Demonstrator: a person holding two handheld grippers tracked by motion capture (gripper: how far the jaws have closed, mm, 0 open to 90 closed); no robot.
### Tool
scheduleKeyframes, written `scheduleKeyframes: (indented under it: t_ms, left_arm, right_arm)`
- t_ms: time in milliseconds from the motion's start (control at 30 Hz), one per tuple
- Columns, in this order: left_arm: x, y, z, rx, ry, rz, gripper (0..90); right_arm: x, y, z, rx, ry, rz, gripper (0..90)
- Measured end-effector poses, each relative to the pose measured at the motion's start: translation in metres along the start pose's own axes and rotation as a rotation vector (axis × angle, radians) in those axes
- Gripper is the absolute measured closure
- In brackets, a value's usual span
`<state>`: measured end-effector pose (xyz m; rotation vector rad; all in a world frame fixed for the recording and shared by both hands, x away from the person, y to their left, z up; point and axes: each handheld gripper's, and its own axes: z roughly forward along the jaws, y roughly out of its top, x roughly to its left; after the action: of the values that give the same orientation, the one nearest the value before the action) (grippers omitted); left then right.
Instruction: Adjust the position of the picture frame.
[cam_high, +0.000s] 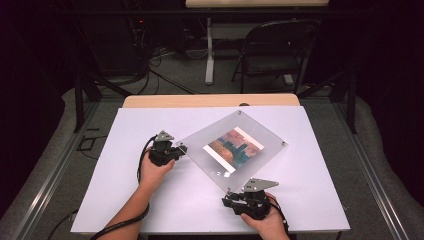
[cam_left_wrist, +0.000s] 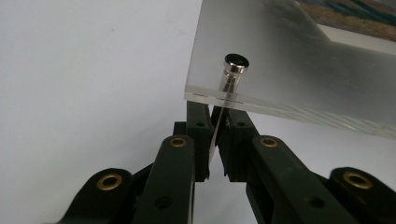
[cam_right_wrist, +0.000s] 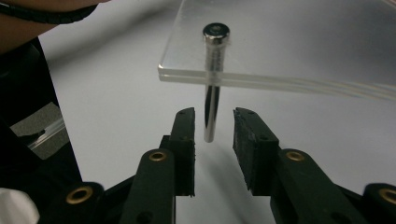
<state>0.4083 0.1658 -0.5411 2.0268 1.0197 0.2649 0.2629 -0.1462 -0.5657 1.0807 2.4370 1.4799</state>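
Clear acrylic frame (cam_high: 235, 147) held raised off white table (cam_high: 150, 210), ahead of both grippers. Left gripper (cam_left_wrist: 214, 135) pinches left corner standoff pin (cam_left_wrist: 232, 72). Right gripper (cam_right_wrist: 212, 128) spread, near corner's upright pin (cam_right_wrist: 212, 84) between jaws, untouched.

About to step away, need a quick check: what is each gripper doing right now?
Left gripper: shut on the frame's corner leg.
Right gripper: open, jaws either side of another leg, not touching.
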Motion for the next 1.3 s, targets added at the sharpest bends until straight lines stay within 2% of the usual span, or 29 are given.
scheduleKeyframes:
  t_ms: [200,233,300,400,667,833,967,1000,1033,1167,1267,1300]
  left_arm:
    - [-0.003,-0.004,-0.001,0.007,0.0,0.007,83.6]
    - [-0.004,-0.005,-0.002,0.004,0.003,0.009,83.7]
    - [-0.005,-0.005,-0.003,0.002,0.006,0.013,83.9]
    - [-0.005,-0.006,-0.009,-0.006,0.007,0.024,84.1]
    - [-0.009,-0.016,-0.024,-0.013,0.008,0.003,84.8]
    - [-0.018,-0.025,-0.039,-0.02,-0.02,0.0,85.1]
    - [-0.026,-0.031,-0.044,-0.018,-0.044,-0.006,85.2]
    - [-0.033,-0.035,-0.047,-0.017,-0.061,-0.011,85.3]
    - [-0.033,-0.035,-0.047,-0.017,-0.061,-0.011,85.2]
    - [-0.05,-0.041,-0.053,-0.026,-0.105,-0.029,85.3]
    - [-0.054,-0.041,-0.055,-0.025,-0.1,-0.029,85.2]
    - [-0.053,-0.042,-0.054,-0.035,-0.082,-0.037,85.2]
  right_arm:
    - [-0.001,0.002,0.004,0.0,0.006,-0.007,80.3]
    - [0.0,0.003,0.004,0.002,0.006,-0.033,84.4]
    - [0.003,0.004,0.004,0.01,-0.012,-0.063,85.3]
    - [0.003,0.006,0.002,0.0,-0.003,-0.06,85.4]
    - [-0.009,0.011,-0.006,-0.021,-0.033,-0.018,85.7]
    - [-0.024,0.017,-0.016,-0.038,-0.063,0.021,85.7]
    - [-0.033,0.018,-0.02,-0.047,-0.089,0.041,85.6]
    - [-0.04,0.019,-0.024,-0.051,-0.107,0.055,85.6]
    - [-0.04,0.019,-0.024,-0.051,-0.107,0.055,85.6]
    - [-0.057,0.023,-0.033,-0.073,-0.149,0.084,85.3]
    - [-0.063,0.024,-0.034,-0.074,-0.162,0.092,85.2]
    - [-0.063,0.025,-0.033,-0.078,-0.155,0.095,85.2]
